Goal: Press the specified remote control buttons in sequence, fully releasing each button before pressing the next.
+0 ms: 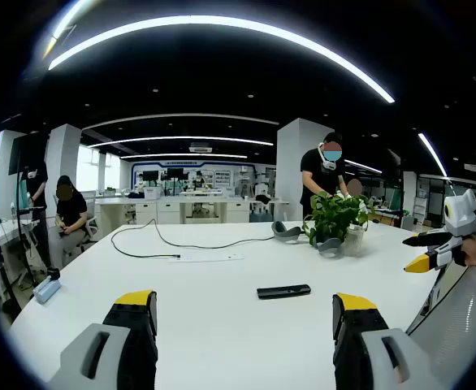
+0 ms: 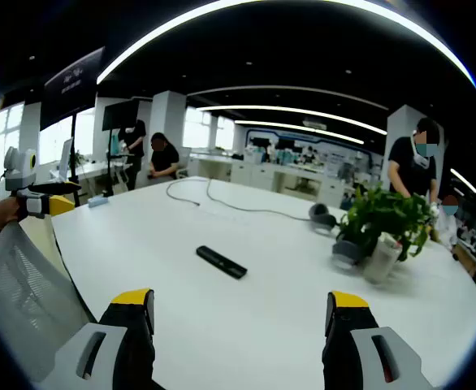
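Observation:
A slim black remote (image 1: 283,291) lies flat on the white table (image 1: 197,284), well ahead of my left gripper (image 1: 244,315), whose yellow-tipped jaws stand wide apart with nothing between them. In the right gripper view the remote (image 2: 221,262) lies at an angle ahead and slightly left of my right gripper (image 2: 240,307), which is open and holds nothing. Neither gripper touches the remote. The right gripper (image 1: 426,250) also enters the left gripper view from the right, held in a hand, jaws apart. The left gripper (image 2: 53,197) shows at the left edge of the right gripper view.
A potted green plant (image 1: 335,218) (image 2: 388,218) and a grey headset (image 1: 287,231) (image 2: 322,215) stand at the table's far side. A black cable (image 1: 165,240) runs across it. A mesh chair back (image 1: 465,317) (image 2: 19,292) is close by. People stand and sit behind.

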Motion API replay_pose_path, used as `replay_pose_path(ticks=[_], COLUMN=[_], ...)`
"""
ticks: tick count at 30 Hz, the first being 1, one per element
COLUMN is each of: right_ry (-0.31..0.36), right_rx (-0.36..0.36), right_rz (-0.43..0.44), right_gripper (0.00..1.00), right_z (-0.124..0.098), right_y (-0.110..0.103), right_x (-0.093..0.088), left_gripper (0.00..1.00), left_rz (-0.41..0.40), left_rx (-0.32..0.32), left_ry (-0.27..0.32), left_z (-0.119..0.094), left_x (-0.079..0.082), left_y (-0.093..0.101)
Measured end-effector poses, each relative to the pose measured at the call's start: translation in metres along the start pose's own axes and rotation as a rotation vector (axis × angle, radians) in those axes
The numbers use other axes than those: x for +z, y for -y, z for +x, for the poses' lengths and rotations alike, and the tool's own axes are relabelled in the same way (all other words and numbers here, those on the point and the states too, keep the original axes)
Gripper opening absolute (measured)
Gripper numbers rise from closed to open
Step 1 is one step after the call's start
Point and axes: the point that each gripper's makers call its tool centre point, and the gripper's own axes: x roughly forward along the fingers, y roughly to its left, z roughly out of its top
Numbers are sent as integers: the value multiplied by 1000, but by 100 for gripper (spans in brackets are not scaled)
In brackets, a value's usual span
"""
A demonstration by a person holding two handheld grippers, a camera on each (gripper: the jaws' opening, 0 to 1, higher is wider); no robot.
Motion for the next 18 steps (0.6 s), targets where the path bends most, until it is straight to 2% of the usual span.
replay_pose_path(ticks=[18], right_ry=[17], right_rx=[-15], right_rz=[11], right_gripper=[84], right_z=[-2], right_y=[4], right_x=[3], left_gripper=[93], left_rz=[-12], left_rx=[-16], left_ry=[-9], left_z=[1], left_x=[-2], left_y=[3])
